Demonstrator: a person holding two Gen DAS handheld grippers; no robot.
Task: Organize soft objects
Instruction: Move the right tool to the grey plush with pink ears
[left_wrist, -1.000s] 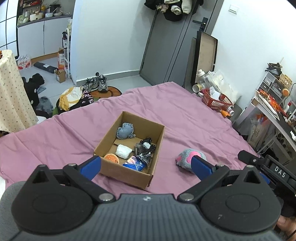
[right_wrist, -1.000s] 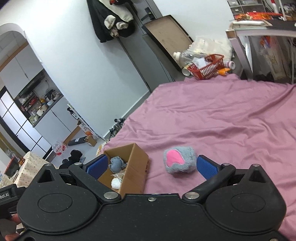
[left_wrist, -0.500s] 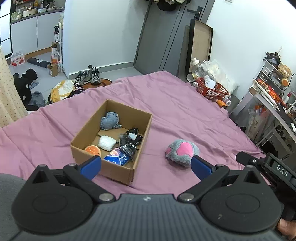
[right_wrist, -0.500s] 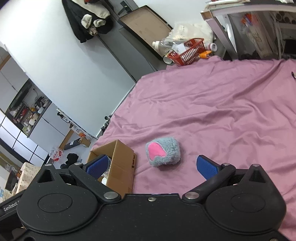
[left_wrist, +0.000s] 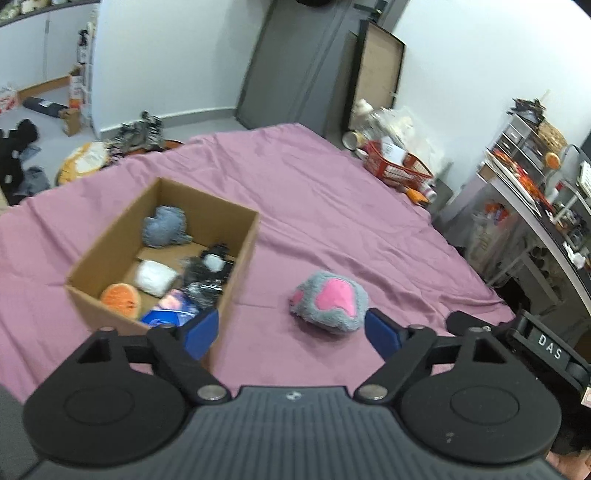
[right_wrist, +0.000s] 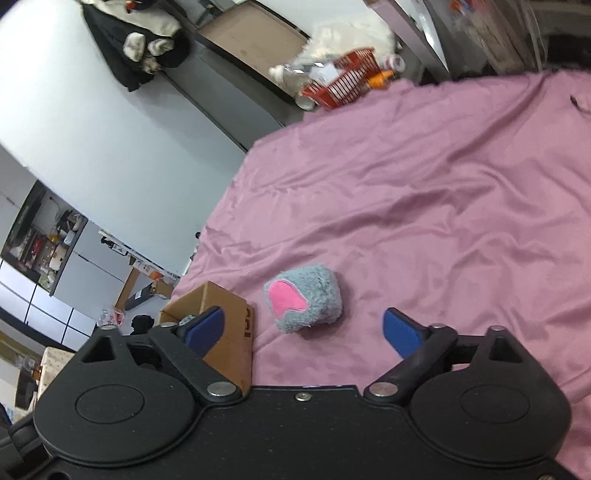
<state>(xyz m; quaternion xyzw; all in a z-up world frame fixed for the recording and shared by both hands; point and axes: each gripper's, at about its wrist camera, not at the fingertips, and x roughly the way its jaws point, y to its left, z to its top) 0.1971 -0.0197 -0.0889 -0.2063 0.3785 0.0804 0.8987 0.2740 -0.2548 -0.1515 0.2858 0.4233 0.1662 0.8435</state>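
A grey plush paw with a pink pad (left_wrist: 328, 301) lies on the purple bedsheet (left_wrist: 332, 206), right of an open cardboard box (left_wrist: 236, 258). The box holds a grey plush (left_wrist: 164, 230), a white soft item (left_wrist: 153, 275), an orange one (left_wrist: 120, 299), a black one (left_wrist: 207, 273) and a blue one (left_wrist: 162, 317). My left gripper (left_wrist: 291, 332) is open and empty, short of the paw. My right gripper (right_wrist: 303, 328) is open and empty, with the paw (right_wrist: 303, 297) just ahead between its fingers and the box (right_wrist: 229, 328) at its left finger.
A red basket (left_wrist: 395, 166) with bottles stands off the bed's far right corner, beside a cluttered desk (left_wrist: 535, 206). Shoes and clothes (left_wrist: 110, 147) lie on the floor beyond the bed's far edge. The right gripper's body (left_wrist: 524, 343) shows at the left view's right edge.
Both grippers have moved forward and closer to the paw, which now looks larger and more central in each view. The box has shifted left in the left wrist view. Nothing was grasped.
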